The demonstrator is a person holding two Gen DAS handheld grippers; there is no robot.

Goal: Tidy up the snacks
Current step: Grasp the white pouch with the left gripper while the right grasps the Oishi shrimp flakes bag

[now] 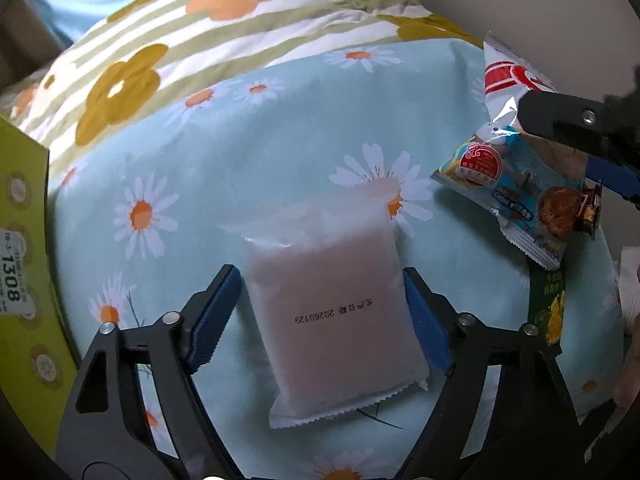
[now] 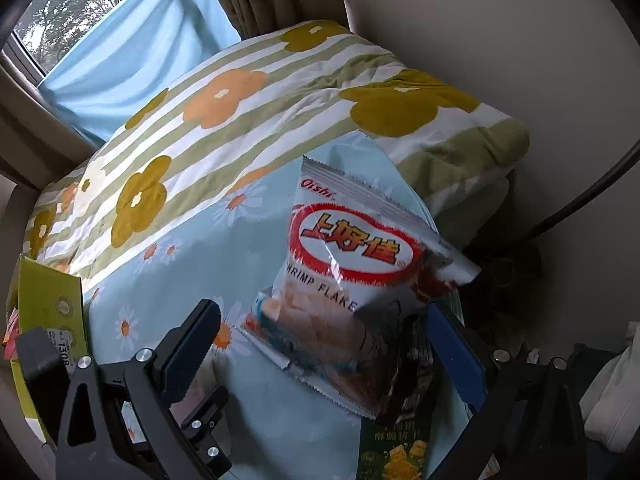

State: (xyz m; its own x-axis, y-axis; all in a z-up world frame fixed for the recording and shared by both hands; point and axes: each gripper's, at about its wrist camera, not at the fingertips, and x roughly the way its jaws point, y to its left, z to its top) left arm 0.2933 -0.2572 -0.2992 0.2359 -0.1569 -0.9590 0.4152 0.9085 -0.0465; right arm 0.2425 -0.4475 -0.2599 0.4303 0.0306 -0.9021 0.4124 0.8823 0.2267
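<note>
Snack packet (image 1: 332, 300), frosted white with a printed date, lies flat on the daisy-print cover (image 1: 224, 152), between the left gripper's (image 1: 322, 312) blue pads. Right pad touches its edge; left pad just beside it, contact unclear, so not yet clamped. Risk: slick film on soft bedding could skid or buckle as the pads squeeze. Farther right, the right gripper (image 2: 326, 344) stands wide open around the shrimp flake bag (image 2: 344, 264), which rests on other packets; whether it is touching, I cannot tell. Yellow-green box (image 1: 24, 248) waits at left.
</note>
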